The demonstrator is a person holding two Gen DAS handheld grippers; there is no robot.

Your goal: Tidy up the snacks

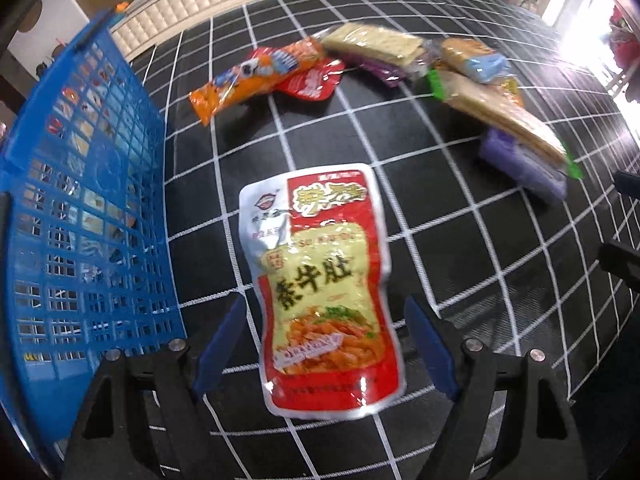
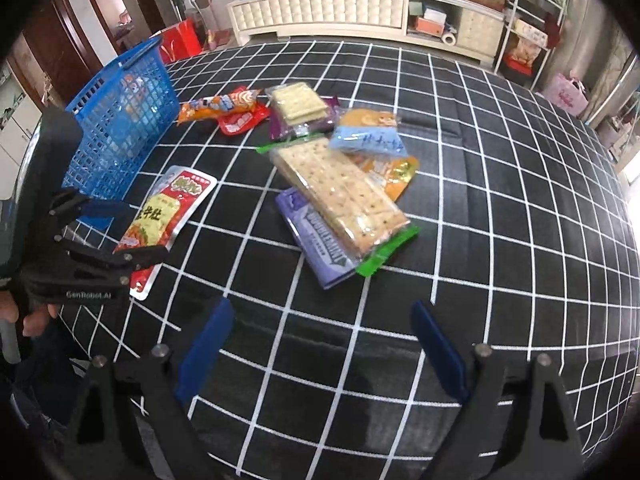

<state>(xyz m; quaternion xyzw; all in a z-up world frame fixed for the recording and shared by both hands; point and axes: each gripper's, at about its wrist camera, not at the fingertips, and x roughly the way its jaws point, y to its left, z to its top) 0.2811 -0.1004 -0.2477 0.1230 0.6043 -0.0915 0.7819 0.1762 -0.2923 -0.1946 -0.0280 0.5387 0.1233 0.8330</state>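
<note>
Left gripper (image 1: 324,344) spread wide, blue fingers (image 1: 218,354) either side of the red-yellow pouch (image 1: 320,288), not touching it. Pouch lies flat on the black white-grid table (image 1: 460,240), big characters read 素牛肚; smaller print too blurred. Blue mesh basket (image 1: 92,208) just left of this gripper, some packets visible through the mesh. Ahead: orange snack stick (image 1: 256,76) over a small red packet (image 1: 310,82), then cracker packs (image 1: 376,44), purple pack (image 1: 524,164) under a long cracker sleeve (image 1: 504,116). Right gripper (image 2: 322,344) also wide, nothing between fingers, above bare table; long cracker sleeve just ahead of it. "GenRobot.AI" reads on the left gripper body in right view.
</note>
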